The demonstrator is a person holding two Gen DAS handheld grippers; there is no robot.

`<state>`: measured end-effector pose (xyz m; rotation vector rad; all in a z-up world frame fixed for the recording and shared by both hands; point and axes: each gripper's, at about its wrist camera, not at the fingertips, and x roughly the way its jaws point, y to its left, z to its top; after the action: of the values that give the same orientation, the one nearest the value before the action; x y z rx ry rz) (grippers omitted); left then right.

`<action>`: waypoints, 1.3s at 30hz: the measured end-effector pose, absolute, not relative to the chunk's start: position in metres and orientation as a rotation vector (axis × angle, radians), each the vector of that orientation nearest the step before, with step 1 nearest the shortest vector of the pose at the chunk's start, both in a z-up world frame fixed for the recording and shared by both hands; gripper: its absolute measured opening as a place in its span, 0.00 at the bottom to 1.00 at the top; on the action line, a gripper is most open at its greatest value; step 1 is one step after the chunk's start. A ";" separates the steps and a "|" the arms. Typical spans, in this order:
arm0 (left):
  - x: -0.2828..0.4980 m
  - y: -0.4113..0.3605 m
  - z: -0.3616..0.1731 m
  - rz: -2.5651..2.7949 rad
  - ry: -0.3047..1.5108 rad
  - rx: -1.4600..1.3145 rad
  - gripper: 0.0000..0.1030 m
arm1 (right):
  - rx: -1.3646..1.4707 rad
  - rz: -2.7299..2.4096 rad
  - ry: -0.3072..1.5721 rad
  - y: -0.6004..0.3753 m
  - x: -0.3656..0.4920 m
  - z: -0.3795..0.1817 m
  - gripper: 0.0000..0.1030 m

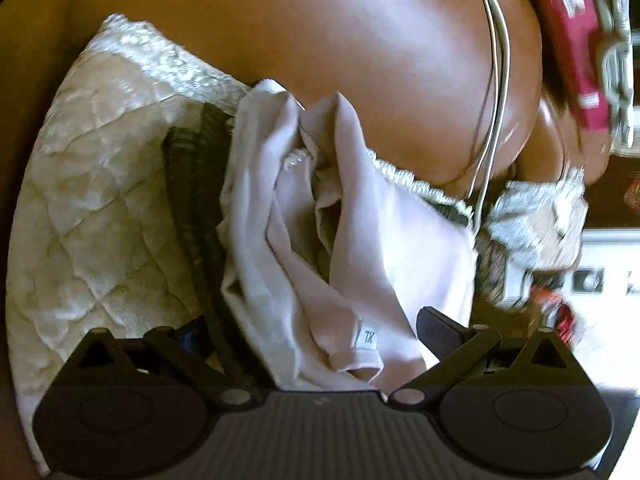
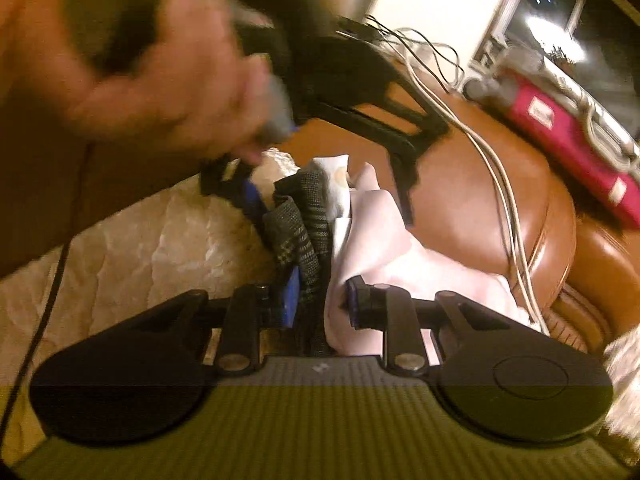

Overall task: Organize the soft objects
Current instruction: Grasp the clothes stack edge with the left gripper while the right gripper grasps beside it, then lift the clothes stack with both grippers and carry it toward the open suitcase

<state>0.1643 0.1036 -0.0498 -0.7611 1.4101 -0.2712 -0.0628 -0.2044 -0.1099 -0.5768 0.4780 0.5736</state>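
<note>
Nearest the left gripper (image 1: 320, 328), a pale pink garment (image 1: 360, 248) lies bunched between its two spread fingers; the right-hand finger (image 1: 438, 332) shows clear of the cloth on its outer side, the other is partly hidden behind the fabric. The jaws stand wide apart around the bundle, and whether they press on it cannot be told. A small white tag (image 1: 369, 338) sewn to the garment's hem reads "TK" or something close to it, seen sideways. Just left of the pink cloth sits one dark woven piece (image 1: 196, 200), and beyond that a cream quilted cover (image 1: 92, 200).

In the right wrist view, the right gripper (image 2: 320, 300) has its two blue-padded fingers (image 2: 290, 296) drawn in around the dark woven piece (image 2: 300, 232) and an edge of the pink garment (image 2: 384, 240); it appears closed on both. Ahead of it, a person's hand (image 2: 172, 80) holds the left gripper's handle.

Farther off, behind the clothes, rises a brown leather sofa arm (image 1: 360, 40) with two white cables (image 1: 498, 80) draped over it. Past that lies one red box (image 2: 572, 148); its white labels are too blurred to read.
</note>
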 end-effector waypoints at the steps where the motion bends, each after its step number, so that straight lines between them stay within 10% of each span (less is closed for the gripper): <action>1: 0.165 0.102 -0.051 -0.274 1.420 -0.746 1.00 | -0.602 0.579 0.468 -0.202 -0.065 -0.112 0.28; 8: 0.168 0.096 -0.060 -0.212 1.428 -0.698 0.91 | -0.741 0.608 0.407 -0.193 -0.082 -0.122 0.29; 12: 0.165 0.097 -0.069 -0.166 1.452 -0.666 0.72 | -0.706 0.648 0.458 -0.201 -0.081 -0.118 0.51; 21: 0.156 0.093 -0.087 -0.165 1.438 -0.640 0.67 | -0.150 0.641 0.732 -0.320 -0.028 -0.068 0.83; 39: 0.136 0.083 -0.116 -0.219 1.390 -0.713 0.73 | 0.584 0.572 1.139 -0.448 0.119 -0.140 0.87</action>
<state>0.1359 0.0833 -0.1157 -0.7127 1.3896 -0.2191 0.1192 -0.4476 -0.1401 0.5843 1.1391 0.5725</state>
